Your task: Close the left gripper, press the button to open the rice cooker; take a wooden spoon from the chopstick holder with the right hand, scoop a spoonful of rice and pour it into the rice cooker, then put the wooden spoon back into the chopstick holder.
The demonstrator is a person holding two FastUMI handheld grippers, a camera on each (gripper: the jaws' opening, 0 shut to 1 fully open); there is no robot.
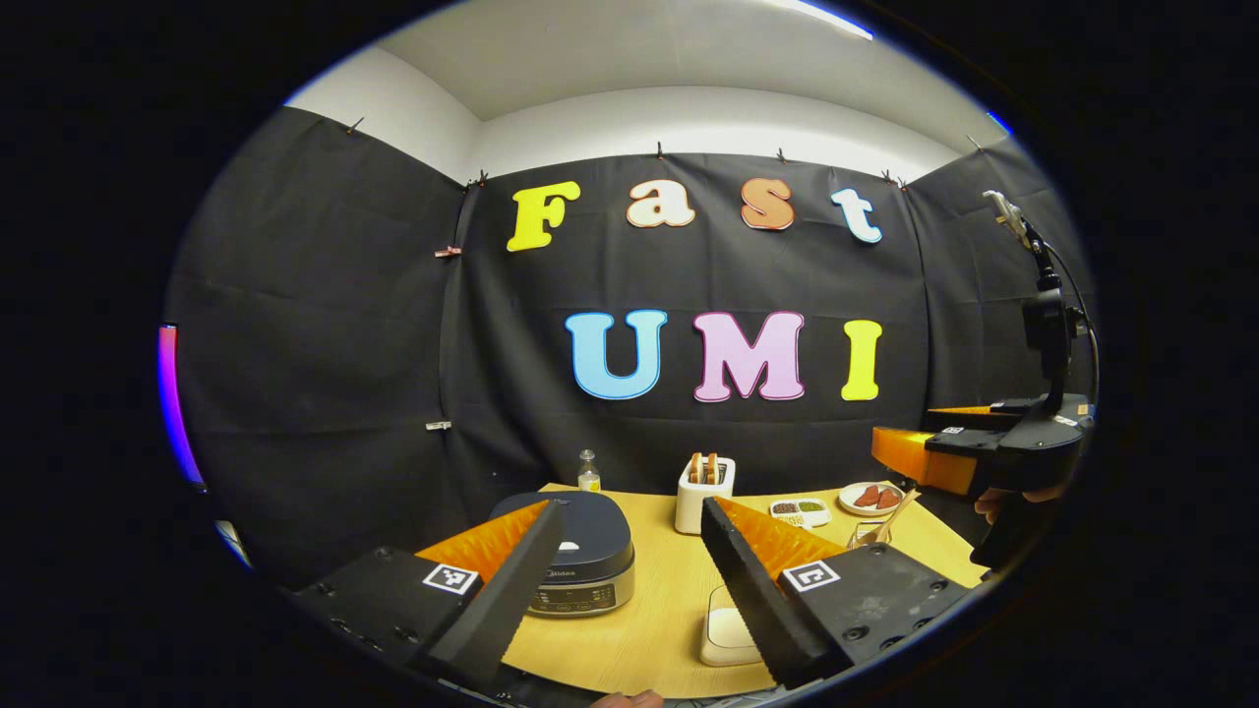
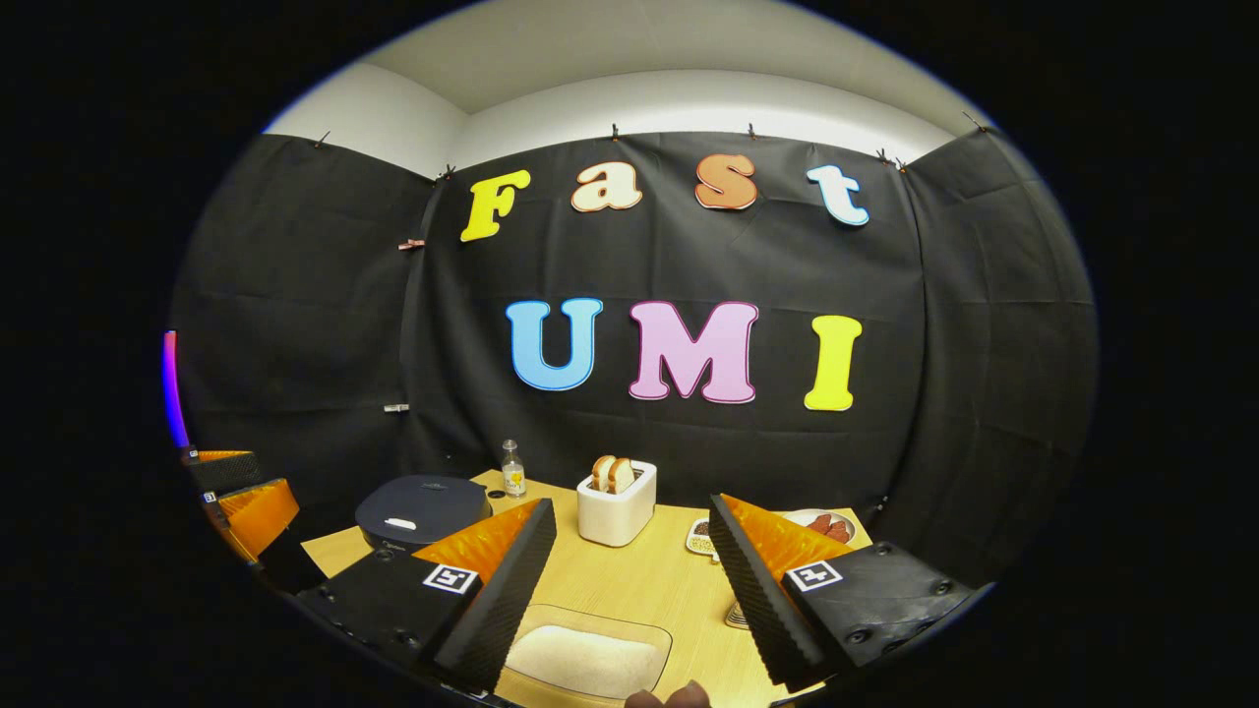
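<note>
A: Starting at the left: the rice cooker [image 1: 578, 554] sits on the bench [image 1: 654, 615] with its lid down, just ahead of the left gripper [image 1: 629, 580]. Those fingers stand wide apart.

B: So the first step isn't done. I'd bring the fingers together first, so they make one blunt tip, then come down onto the release button squarely. A glancing push could shove the cooker along the bench.

A: Which button, though? In the left gripper view there's a panel on the cooker's front face, partly behind the left finger; I can't pick out the opener. In the right gripper view there's a pale bar on the lid [image 2: 400, 523], possibly the latch.

B: Moving right: the white toaster [image 1: 704, 490] with bread stands mid-bench, and the tray of rice [image 2: 587, 659] lies near the front edge, between the right gripper's fingers. Right gripper [image 2: 634, 580]?

A: Spread open too, holding nothing.

B: And the spoon?

A: A glass holder [image 1: 869, 534] stands at the right with a wooden handle [image 1: 900, 513] leaning out of it. The other gripper overlaps its top, and the spoon bowl can't be made out.
</note>
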